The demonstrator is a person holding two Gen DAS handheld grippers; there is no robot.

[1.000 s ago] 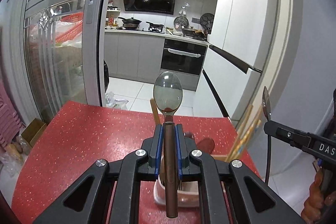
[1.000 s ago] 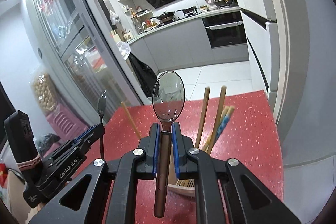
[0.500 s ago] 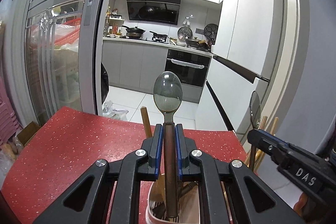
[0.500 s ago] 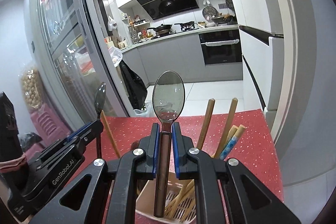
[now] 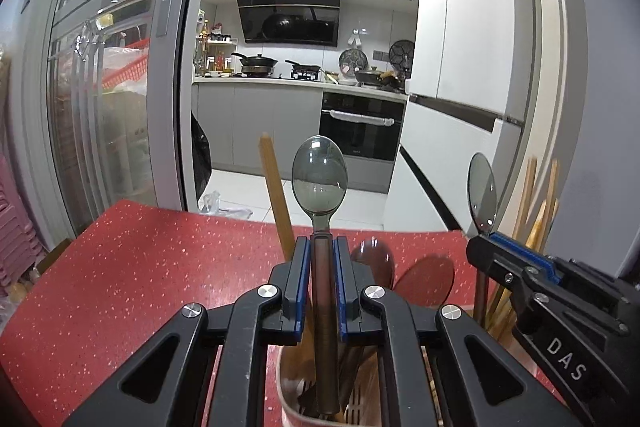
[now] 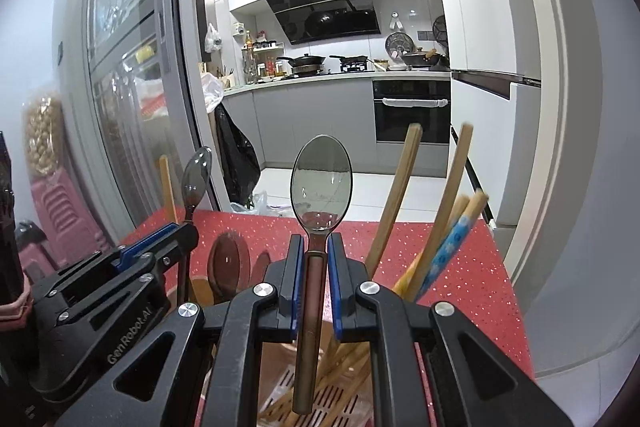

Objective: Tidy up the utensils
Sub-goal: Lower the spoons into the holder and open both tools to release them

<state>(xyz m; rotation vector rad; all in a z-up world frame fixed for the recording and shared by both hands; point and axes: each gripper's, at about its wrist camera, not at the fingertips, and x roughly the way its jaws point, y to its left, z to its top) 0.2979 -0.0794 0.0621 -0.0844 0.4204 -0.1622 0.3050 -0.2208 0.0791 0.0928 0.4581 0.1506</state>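
Over the red counter [image 5: 120, 279], my left gripper [image 5: 320, 281] and right gripper [image 6: 311, 283] each have jaws pinching a spoon above the utensil holder [image 5: 288, 387].

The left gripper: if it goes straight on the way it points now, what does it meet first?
Probably the brown spoon bowls standing in the utensil holder just ahead of the left gripper; depth is unclear.

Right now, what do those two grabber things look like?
Both are black plastic with silver screws and blue pads lining the jaws. The left gripper has "GenRobot.AI" written on its side, and the right gripper shows "DAS" in white letters.
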